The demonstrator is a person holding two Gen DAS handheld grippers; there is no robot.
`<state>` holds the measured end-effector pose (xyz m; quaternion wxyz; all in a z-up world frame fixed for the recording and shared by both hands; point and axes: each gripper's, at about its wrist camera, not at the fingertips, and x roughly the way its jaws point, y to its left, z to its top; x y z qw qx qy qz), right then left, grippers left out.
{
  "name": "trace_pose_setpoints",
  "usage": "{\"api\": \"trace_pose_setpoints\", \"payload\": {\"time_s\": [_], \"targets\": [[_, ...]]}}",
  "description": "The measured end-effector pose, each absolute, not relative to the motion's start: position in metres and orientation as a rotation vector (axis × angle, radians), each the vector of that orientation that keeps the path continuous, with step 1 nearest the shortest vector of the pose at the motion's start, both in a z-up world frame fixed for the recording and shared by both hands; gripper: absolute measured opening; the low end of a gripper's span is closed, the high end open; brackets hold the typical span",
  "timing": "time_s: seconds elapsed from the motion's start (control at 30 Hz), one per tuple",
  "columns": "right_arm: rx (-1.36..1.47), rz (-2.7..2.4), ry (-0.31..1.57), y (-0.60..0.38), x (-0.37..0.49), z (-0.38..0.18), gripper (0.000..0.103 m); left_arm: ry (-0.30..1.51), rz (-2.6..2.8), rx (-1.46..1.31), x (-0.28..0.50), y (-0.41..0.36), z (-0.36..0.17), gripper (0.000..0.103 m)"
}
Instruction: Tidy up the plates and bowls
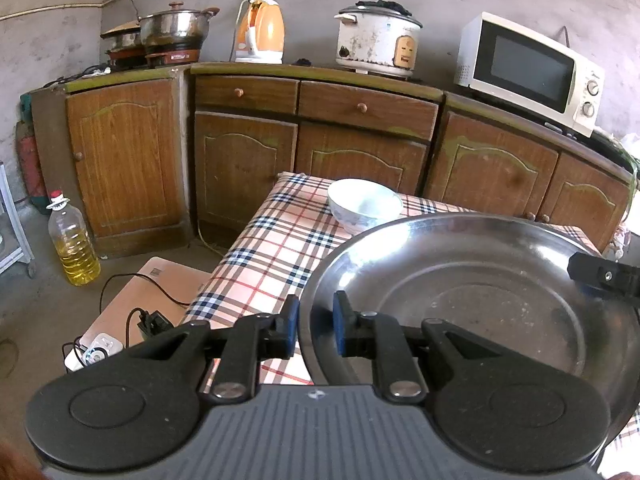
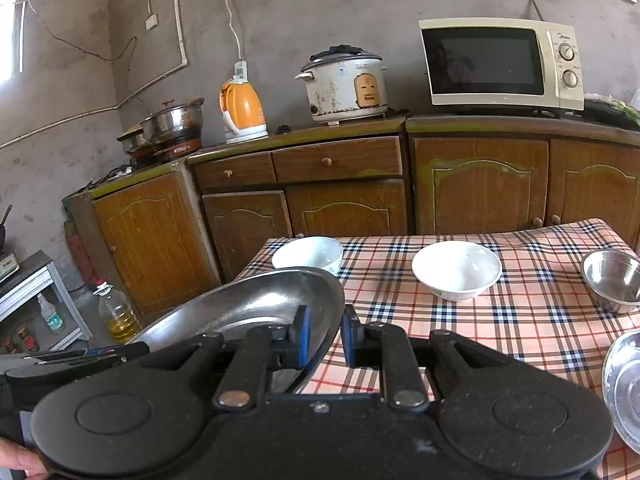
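A large steel plate (image 1: 480, 280) is held above the checked table between both grippers. My left gripper (image 1: 315, 326) has its jaws on either side of the plate's left rim and is shut on it. My right gripper (image 2: 325, 336) is shut on the opposite rim of the same plate (image 2: 248, 304); its tip also shows in the left wrist view (image 1: 604, 276). A white bowl with blue marks (image 1: 364, 204) sits at the table's far left corner, also in the right wrist view (image 2: 308, 254). A second white bowl (image 2: 456, 270), a small steel bowl (image 2: 612, 280) and another steel dish (image 2: 624, 384) are on the table.
The table has a checked cloth (image 2: 520, 320). Wooden cabinets (image 1: 360, 140) behind it carry a microwave (image 2: 500, 62), rice cooker (image 2: 346, 84), orange kettle (image 2: 242, 112) and pots (image 2: 172, 128). An oil bottle (image 1: 74, 240), a cardboard box (image 1: 152, 292) and cables lie on the floor at the left.
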<state>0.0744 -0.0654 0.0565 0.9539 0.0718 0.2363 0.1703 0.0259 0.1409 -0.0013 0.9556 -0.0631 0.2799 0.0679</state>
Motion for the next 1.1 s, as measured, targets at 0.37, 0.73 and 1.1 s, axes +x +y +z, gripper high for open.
{"api": "trace_pose_setpoints", "payload": {"time_s": [0.37,0.73,1.1], "targets": [[0.138,0.332,0.476,-0.071,0.066,0.056,0.022,0.572,0.123,-0.127,0.018,0.136,-0.003,0.018],[0.137,0.317,0.478,-0.078,0.061,0.053,0.022,0.58,0.11,-0.122,0.016,0.129,-0.007,0.018],[0.131,0.31,0.482,-0.084,0.057,0.05,0.022,0.585,0.102,-0.117,0.013,0.124,-0.008,0.018]]}}
